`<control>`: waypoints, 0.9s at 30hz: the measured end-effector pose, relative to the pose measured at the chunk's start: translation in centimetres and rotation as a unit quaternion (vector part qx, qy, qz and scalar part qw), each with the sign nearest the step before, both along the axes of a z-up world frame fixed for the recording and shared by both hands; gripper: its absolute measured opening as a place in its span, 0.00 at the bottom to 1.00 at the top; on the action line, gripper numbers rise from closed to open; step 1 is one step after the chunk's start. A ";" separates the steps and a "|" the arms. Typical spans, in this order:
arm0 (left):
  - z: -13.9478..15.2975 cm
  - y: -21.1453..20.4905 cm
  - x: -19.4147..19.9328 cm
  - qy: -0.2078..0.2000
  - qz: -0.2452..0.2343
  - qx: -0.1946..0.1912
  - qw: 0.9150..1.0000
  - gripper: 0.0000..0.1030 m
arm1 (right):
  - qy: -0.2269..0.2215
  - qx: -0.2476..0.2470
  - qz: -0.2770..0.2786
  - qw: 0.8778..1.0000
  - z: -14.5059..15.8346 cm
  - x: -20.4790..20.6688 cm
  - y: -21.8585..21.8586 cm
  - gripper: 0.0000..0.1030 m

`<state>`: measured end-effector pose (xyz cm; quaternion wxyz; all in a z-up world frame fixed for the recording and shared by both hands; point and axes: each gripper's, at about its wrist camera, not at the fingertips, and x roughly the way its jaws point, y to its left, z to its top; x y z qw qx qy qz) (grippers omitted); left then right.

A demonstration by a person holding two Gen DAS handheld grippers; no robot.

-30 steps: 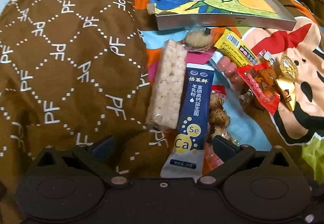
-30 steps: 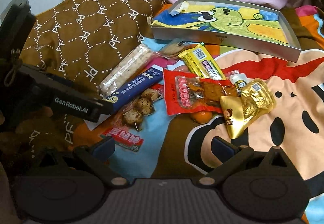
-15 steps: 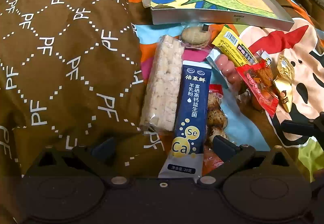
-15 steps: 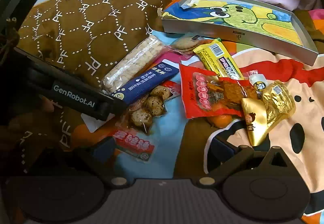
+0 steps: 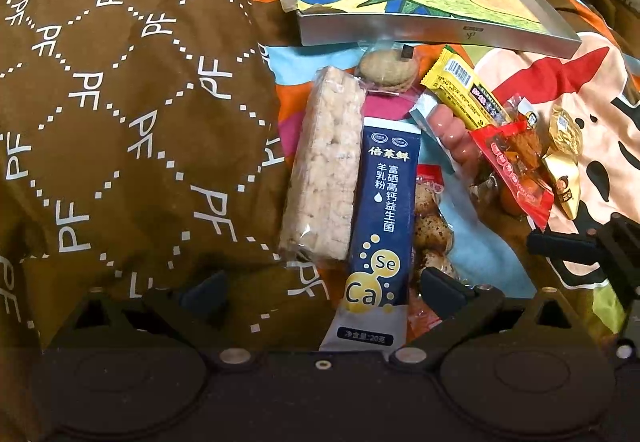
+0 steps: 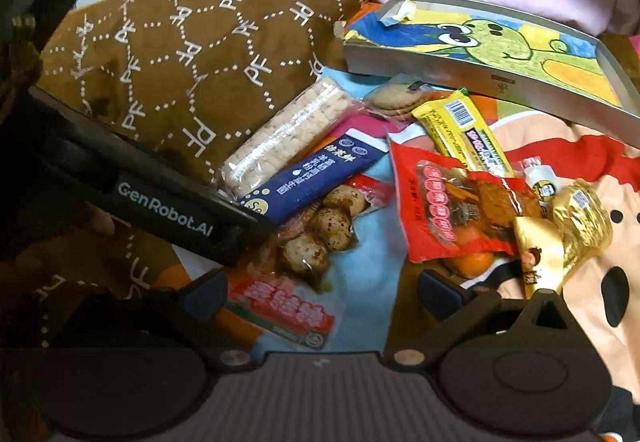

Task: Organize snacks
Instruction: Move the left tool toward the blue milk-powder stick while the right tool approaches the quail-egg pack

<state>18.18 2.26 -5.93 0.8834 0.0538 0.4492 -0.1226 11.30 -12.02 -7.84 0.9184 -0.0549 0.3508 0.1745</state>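
closer now: glossy blue sachet (image 5: 382, 218).

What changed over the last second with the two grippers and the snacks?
Both grippers closed in on the snack pile. The left gripper now straddles the blue sachet; the right gripper is over the egg packet. Both remain open, holding nothing. The snacks and the tray stayed put.
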 end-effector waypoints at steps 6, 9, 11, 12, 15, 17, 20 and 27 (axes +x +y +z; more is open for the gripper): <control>-0.1 0.0 0.1 0.000 0.000 0.001 1.000 0.99 | -0.011 -0.047 -0.031 0.998 -0.7 0.3 0.5 1.00; -0.1 0.0 0.1 0.000 -0.001 0.002 1.000 0.99 | -0.010 -0.070 -0.074 0.995 -0.9 0.7 -0.4 1.00; -0.1 0.0 0.1 0.002 0.000 0.000 1.000 0.99 | -0.003 -0.065 -0.096 0.993 -0.9 0.8 -1.2 1.00; 0.0 0.0 0.1 0.003 -0.001 0.000 1.000 0.99 | -0.004 -0.056 -0.097 0.994 -0.7 0.6 -1.5 1.00; 0.2 0.2 0.1 0.005 0.001 -0.006 1.000 0.99 | -0.016 -0.022 -0.063 0.998 -0.1 -0.1 -1.3 1.00; 0.2 0.5 0.2 0.009 0.006 -0.013 1.000 0.99 | -0.024 -0.012 -0.037 0.999 0.2 -0.4 -0.7 1.00; 0.2 0.6 0.2 0.012 0.008 -0.018 1.000 0.98 | -0.022 -0.011 -0.012 1.000 0.1 -0.1 0.8 0.99; 0.1 0.6 0.2 0.013 0.000 -0.013 1.000 0.96 | -0.001 -0.011 -0.036 0.999 -1.1 2.1 2.6 0.99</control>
